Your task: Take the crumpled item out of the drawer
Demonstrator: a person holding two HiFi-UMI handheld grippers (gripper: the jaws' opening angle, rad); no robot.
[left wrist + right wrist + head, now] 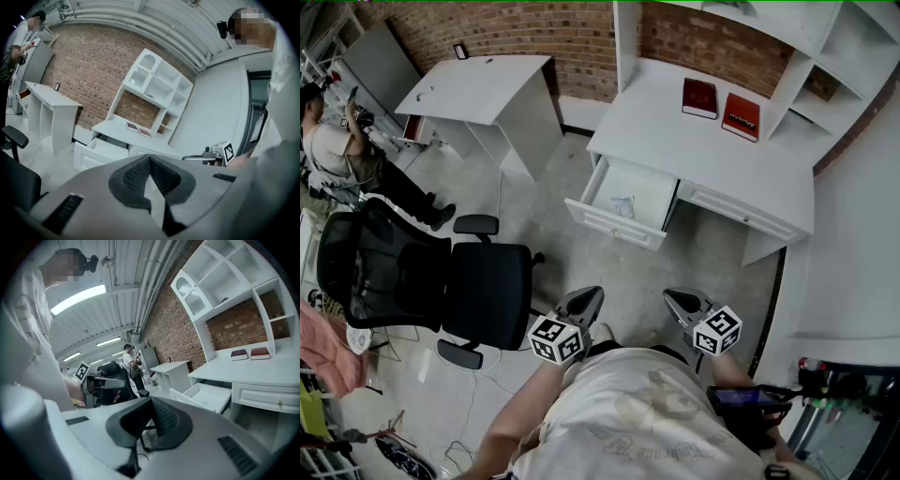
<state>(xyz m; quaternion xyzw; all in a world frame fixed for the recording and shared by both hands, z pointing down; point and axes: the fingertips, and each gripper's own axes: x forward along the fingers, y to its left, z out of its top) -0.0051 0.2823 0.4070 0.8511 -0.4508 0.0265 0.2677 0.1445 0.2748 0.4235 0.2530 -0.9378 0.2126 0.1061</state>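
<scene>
Below the head camera, close to the person's torso: left gripper (581, 302) and right gripper (684, 305), side by side over the grey floor (712, 258), both aimed toward the white desk (712, 150) and well apart from it.

Left gripper's own view: ribbed pads (138, 176) pressed together at the tips, nothing between them. Right gripper's view shows the same, pads (164, 418) meeting with nothing pinched (both claws empty).

Left-hand drawer (649, 192) of the desk is pulled out. Crumpled item (623, 206), pale and small, lies on the drawer floor roughly mid-drawer, untouched by either gripper. Neighbouring drawer (741, 211) to the right is closed.

On the desktop, under the hutch shelves (825, 47), two red books (699, 97) lie flat, just beside each other.

Black office chair (469, 291) stands left of the left gripper. Second white table (483, 89) stands against the brick wall (544, 28). A person (328, 150) stands at the far left edge of the head view.
</scene>
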